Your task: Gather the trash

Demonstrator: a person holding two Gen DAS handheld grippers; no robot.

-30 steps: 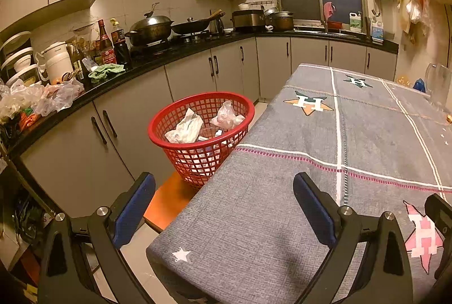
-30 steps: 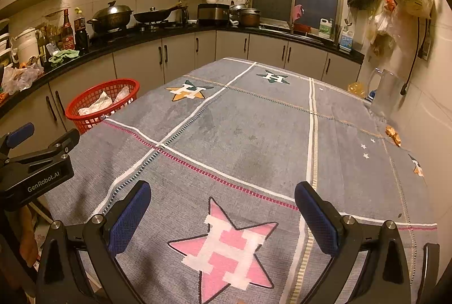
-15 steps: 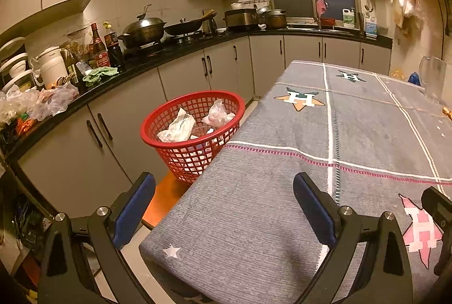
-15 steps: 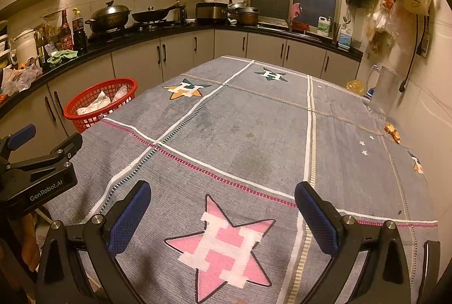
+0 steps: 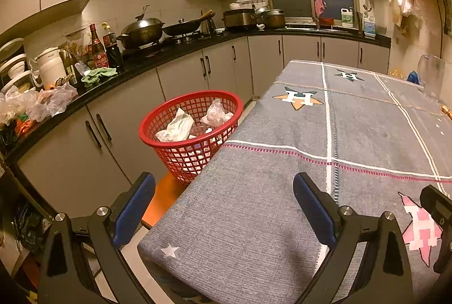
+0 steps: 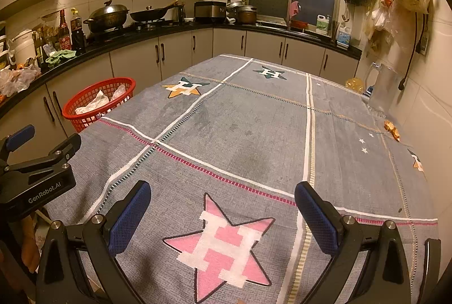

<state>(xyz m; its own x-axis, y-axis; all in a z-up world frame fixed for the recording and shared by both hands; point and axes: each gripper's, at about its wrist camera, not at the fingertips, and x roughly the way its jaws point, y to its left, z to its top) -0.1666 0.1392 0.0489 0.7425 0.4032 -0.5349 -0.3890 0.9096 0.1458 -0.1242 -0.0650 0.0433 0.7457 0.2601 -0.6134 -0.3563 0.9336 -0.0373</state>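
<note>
Both the left gripper (image 5: 223, 207) and right gripper (image 6: 223, 215) hung wide and empty, the trash (image 5: 176, 128) already in the basket (image 5: 169, 117) ahead-left of the left one, so a careless reach there risked tipping it.

Between the right gripper's (image 6: 223, 212) spread blue-padded jaws lies a pink star (image 6: 223, 244) with a white blocky H, woven into the grey tablecloth (image 6: 254, 134) — crossed by white stripes and a dashed magenta line. Beyond them sit an orange star (image 6: 185, 86) and a dark green one (image 6: 269, 73). Ahead-left of the left gripper's (image 5: 223, 203) blue pads stands a red lattice basket (image 5: 158, 120) — holding whitish crumpled wrappers (image 5: 176, 128).
</note>
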